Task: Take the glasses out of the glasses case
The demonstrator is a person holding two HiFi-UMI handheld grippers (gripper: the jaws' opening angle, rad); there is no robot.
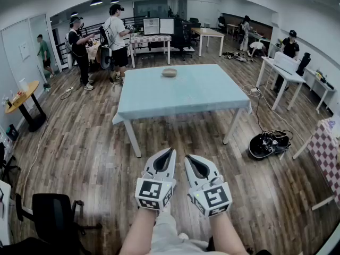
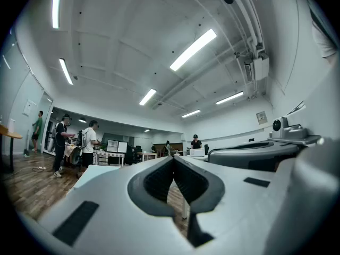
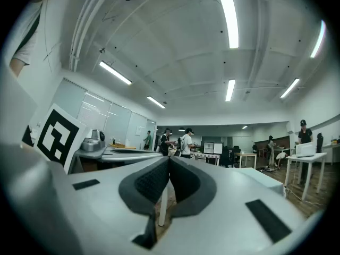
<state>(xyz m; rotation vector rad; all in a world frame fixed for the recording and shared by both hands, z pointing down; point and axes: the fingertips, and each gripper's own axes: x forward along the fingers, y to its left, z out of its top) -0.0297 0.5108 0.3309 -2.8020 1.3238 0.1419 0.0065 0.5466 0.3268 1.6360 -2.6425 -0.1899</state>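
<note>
The left hand-held gripper (image 1: 170, 152) and right hand-held gripper (image 1: 188, 158) are hovering side by side over the floor (image 1: 90, 142), jaws pressed together, holding nothing; the glasses case (image 1: 169, 72) is lying well apart from them, near the far edge of the surface (image 1: 202, 92).

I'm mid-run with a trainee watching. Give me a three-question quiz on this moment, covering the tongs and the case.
1. True or false: the glasses case lies on the blue-covered table, well ahead of both tongs and touched by neither.
2. Pick one. The left tongs are: A) wide open; B) shut with nothing between them; C) shut on the case.
3. Fill in: the right tongs are ___, with nothing between them.

Key: 1 true. 2 B. 3 shut.
</note>
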